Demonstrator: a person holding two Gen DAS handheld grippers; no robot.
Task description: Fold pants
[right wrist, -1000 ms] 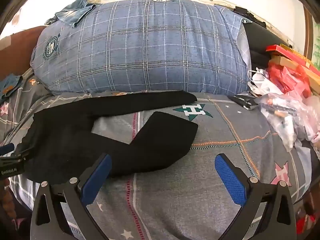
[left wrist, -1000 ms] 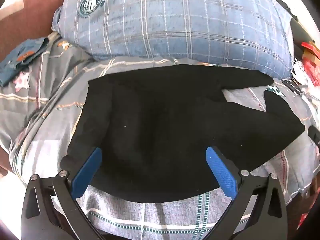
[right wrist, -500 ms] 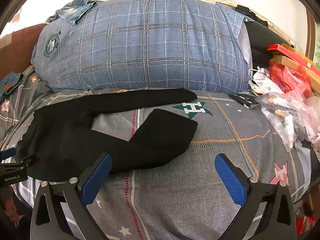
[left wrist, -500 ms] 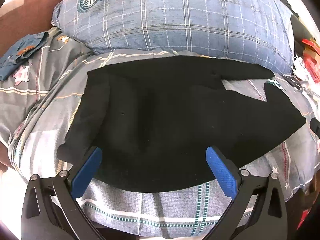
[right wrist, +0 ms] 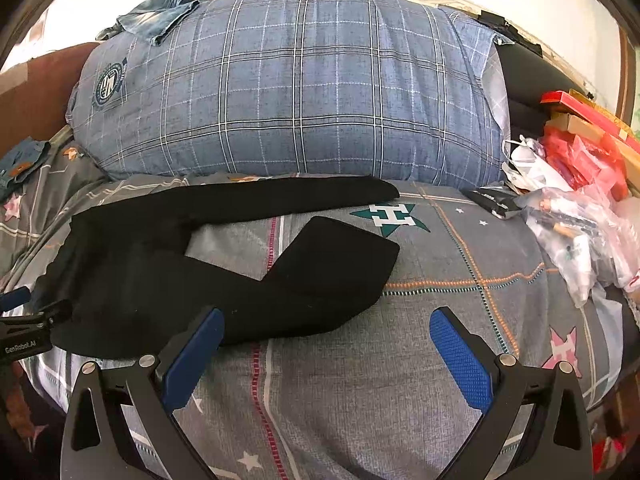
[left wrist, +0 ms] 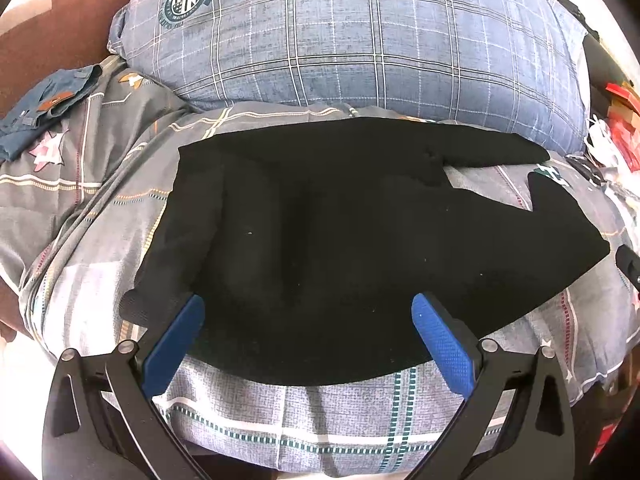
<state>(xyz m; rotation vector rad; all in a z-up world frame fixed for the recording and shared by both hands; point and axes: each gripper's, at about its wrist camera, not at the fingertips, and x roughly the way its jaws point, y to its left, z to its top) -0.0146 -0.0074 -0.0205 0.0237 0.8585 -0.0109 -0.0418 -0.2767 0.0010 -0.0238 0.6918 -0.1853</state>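
Blue-padded fingers of the left gripper (left wrist: 307, 312) stand wide apart and hold nothing; they frame the waist end of the black pants (left wrist: 340, 248), whose near hem lies just beyond the pads. The right gripper (right wrist: 325, 322) is likewise spread wide and empty, its left pad (right wrist: 192, 360) over the edge of the nearer trouser leg and its right pad over bare quilt.

The pants lie flat on a grey patchwork quilt (right wrist: 460, 320) printed with stars and stitched lines. Both legs run toward the right: the far leg stretches straight along the foot of a large blue plaid pillow (right wrist: 296, 88), while the nearer leg bends, its cuff turned up toward a green "H" emblem (right wrist: 390, 216) on the quilt. A wedge of quilt shows between the legs.

In the right wrist view the left gripper's black body sits at the far left edge, beside the waistband. Denim pieces (left wrist: 44, 104) lie left of the pillow, and clear plastic bags (right wrist: 576, 232) with red packets pile at the right.
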